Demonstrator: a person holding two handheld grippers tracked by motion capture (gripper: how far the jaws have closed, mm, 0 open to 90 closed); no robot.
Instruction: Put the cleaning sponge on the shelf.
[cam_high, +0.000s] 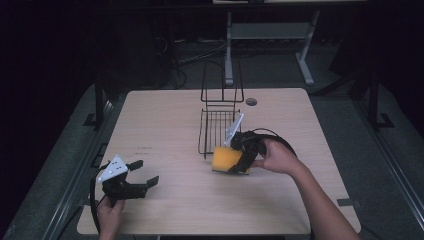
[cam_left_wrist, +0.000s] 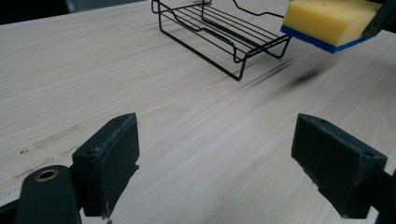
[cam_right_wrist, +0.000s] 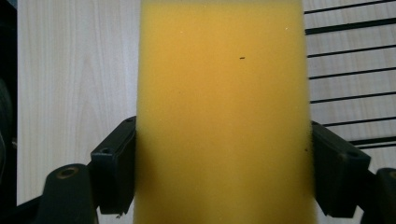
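While the right gripper clamps the yellow sponge just beside the wire rack, the left gripper rests spread wide, holding nothing.

Counting it off: 1 sponge, yellow with a blue underside, hanging just at the near end of the wire rack. That is 1 rack, black wire, with 1 tall looped handle rising at its far end. There is 1 wooden table under the rack, with 1 round grey hole just right of the rack's far end. And 2 grippers: the right gripper at the rack's near end, the left gripper well off to the rack's near left. Behind the rack, beyond the table, 1 grey metal frame.
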